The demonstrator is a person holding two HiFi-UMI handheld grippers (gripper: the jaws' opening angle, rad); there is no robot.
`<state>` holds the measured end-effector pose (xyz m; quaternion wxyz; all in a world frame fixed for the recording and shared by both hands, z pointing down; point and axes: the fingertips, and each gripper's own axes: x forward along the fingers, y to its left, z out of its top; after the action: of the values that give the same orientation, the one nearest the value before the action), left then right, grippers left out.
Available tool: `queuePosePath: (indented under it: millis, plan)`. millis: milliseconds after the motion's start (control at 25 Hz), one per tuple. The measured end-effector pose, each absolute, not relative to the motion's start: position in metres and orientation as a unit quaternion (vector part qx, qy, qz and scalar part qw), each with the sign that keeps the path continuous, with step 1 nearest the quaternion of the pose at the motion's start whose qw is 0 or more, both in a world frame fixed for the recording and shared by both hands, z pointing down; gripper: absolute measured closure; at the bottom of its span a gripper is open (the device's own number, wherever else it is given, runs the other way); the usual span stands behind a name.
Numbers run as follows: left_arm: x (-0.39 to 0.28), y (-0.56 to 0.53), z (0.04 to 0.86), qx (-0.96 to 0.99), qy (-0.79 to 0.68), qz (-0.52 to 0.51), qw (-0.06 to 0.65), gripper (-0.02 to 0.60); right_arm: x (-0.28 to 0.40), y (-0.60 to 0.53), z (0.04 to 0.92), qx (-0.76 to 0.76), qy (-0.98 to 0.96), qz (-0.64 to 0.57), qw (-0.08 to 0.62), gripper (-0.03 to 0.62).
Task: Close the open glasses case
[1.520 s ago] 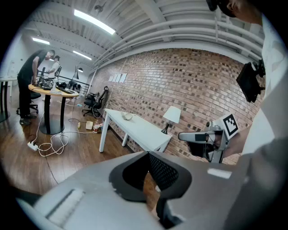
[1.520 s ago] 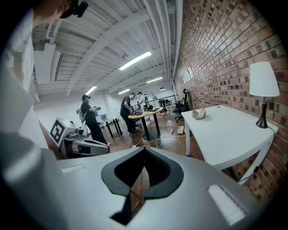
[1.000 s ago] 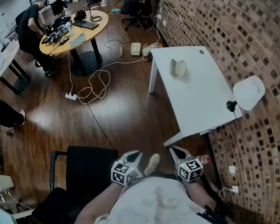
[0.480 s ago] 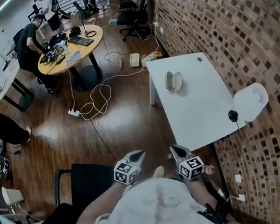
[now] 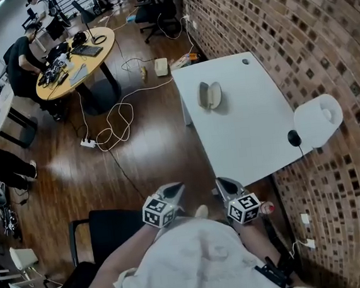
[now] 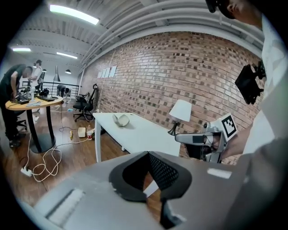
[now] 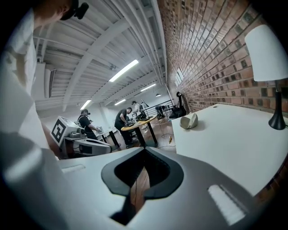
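Observation:
The open glasses case (image 5: 209,95), pale grey with both halves spread, lies on the far part of the white table (image 5: 248,127). It also shows small in the left gripper view (image 6: 120,119) and the right gripper view (image 7: 189,121). My left gripper (image 5: 173,191) and right gripper (image 5: 225,185) hang side by side close to my body, off the table's near corner and far from the case. Each one's jaws (image 6: 148,155) (image 7: 145,150) are shut with nothing between them. The right gripper (image 6: 193,138) and the left gripper (image 7: 90,146) each appear in the other's view.
A white lamp (image 5: 318,120) on a black base stands at the table's right edge by the brick wall. A black chair (image 5: 105,226) is to my left. Cables (image 5: 117,118) trail over the wooden floor. People work at a round table (image 5: 74,62) farther off.
The table and case sit lower and nearer in the head view. Both grippers have been carried forward toward the table's near corner, still shut and empty.

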<state>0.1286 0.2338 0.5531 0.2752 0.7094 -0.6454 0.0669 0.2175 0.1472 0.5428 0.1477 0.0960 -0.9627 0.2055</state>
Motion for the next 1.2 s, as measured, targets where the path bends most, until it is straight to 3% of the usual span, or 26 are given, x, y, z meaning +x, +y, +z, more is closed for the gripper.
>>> queuePosePath:
  millis: [480,1200]
  plan:
    - [0.119,0.169,0.557,0.761,-0.575,0.078,0.290,0.577,0.201,0.098,0.545,0.157,-0.949,0.234,0.139,0.586]
    - [-0.070,0.103,0.545,0.796,-0.533,0.057,0.282,0.577,0.042,0.045,0.532,0.234,-0.933,0.232,0.146,0.586]
